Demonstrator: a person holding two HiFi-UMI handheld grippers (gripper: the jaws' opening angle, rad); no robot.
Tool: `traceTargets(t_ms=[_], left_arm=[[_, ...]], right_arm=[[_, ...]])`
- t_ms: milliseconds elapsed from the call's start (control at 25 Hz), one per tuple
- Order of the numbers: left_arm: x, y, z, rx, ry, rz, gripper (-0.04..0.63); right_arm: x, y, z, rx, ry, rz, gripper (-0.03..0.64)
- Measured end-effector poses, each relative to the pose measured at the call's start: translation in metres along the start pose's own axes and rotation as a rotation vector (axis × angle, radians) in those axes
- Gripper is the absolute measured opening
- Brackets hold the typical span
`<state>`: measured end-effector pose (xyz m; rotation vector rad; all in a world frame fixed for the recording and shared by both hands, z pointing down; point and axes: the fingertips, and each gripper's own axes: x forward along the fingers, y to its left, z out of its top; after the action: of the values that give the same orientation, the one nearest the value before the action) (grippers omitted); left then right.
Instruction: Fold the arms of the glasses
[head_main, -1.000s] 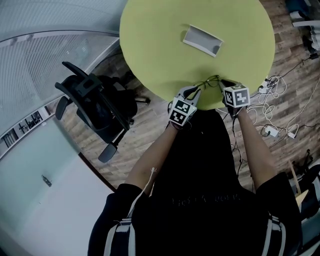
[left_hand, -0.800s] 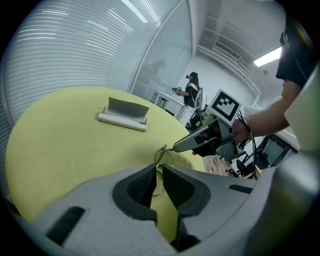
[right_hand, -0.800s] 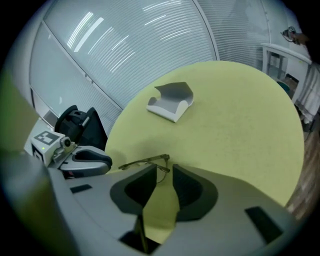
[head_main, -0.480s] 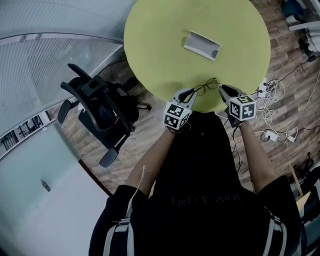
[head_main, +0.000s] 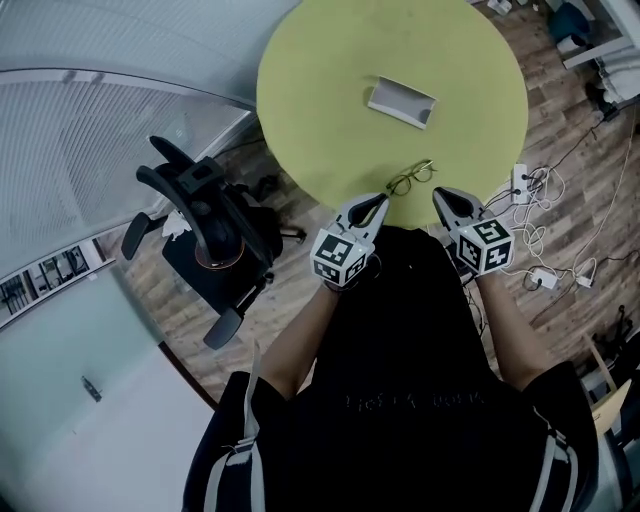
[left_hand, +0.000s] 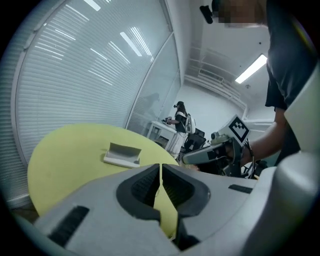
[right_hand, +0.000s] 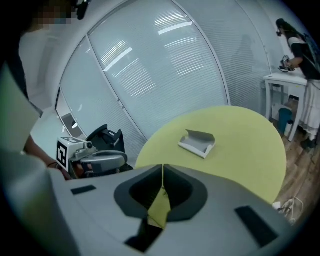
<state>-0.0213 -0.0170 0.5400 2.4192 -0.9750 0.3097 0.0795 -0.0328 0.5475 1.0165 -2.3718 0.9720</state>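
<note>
The thin dark-framed glasses (head_main: 410, 178) lie on the round yellow-green table (head_main: 320, 90), close to its near edge. My left gripper (head_main: 380, 201) hangs just short of them on the left, shut with nothing between its jaws. My right gripper (head_main: 438, 194) hangs on the right, also shut and empty. Neither touches the glasses. In the left gripper view the shut jaws (left_hand: 160, 169) point over the table, with the right gripper (left_hand: 207, 154) beside them. The right gripper view shows its own shut jaws (right_hand: 162, 170) and the left gripper (right_hand: 97, 159). The glasses are hidden in both gripper views.
A grey open glasses case (head_main: 402, 102) lies near the table's middle, also seen as the case (left_hand: 121, 154) and the case (right_hand: 197, 142). A black office chair (head_main: 200, 235) stands left of the table. Cables and a power strip (head_main: 530, 190) lie on the wooden floor at right.
Both grippers have drawn back from the glasses toward the person and risen. The glasses, which they touched a second ago, now lie free on the table.
</note>
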Motion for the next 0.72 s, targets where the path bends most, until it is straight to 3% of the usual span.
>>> traceTargets(t_ms=[200, 720], left_arm=[[-0.017, -0.017, 0.027, 0.099, -0.059, 0.000, 0.026], [-0.068, -0.031, 0.097, 0.221, -0.234, 0.031, 0.026]], right_arm=[[-0.019, 0.028, 0.005, -0.040, -0.022, 0.011, 0.031], [-0.069, 0.075, 0.046, -0.105, -0.177, 0.023, 0.029]])
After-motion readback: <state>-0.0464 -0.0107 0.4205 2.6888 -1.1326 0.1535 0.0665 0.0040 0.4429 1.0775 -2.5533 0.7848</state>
